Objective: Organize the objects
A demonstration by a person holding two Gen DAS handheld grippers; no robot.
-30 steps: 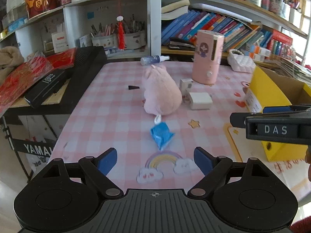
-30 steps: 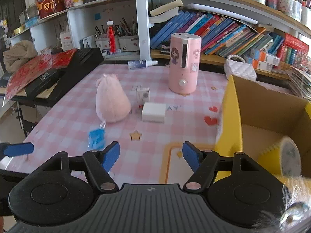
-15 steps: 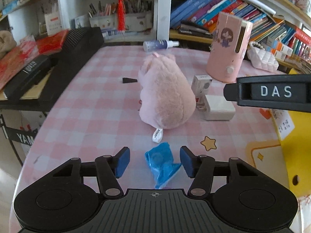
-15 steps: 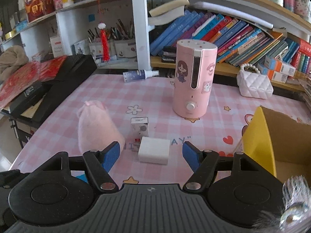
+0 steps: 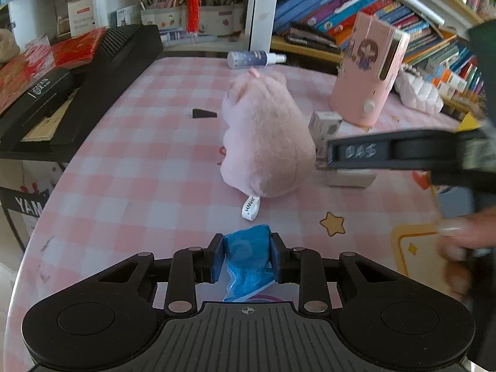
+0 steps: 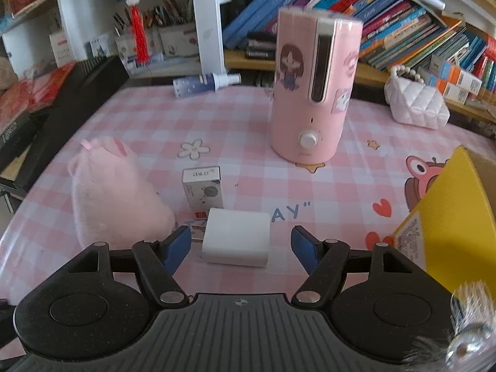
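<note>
Your left tool has just been closing, and its blue pads now clamp the crumpled blue packet from both sides at the near edge of the pink checked surface, low enough to suggest a lift comes next. Just past it, at 12 o'clock, the white tag of the pink plush toy trails toward the packet, so a straight rise looks wise to avoid dragging it. The toy sits mid-surface, with a small black wedge at its 9 o'clock.

Your right tool hangs with its jaws apart and nothing between the pads, lined up on the white charger block directly ahead, apparently the next pick. Behind the block, at 11 o'clock, stands a small white carton, touching or nearly touching it; which, you cannot tell. The yellow cardboard box waits open at 3 o'clock, the likely home for loose items. Farther back at 12 o'clock stands the tall pink humidifier, then a spray bottle lying on its side by the shelf post, and a white quilted purse at 2 o'clock beneath the bookshelf.
</note>
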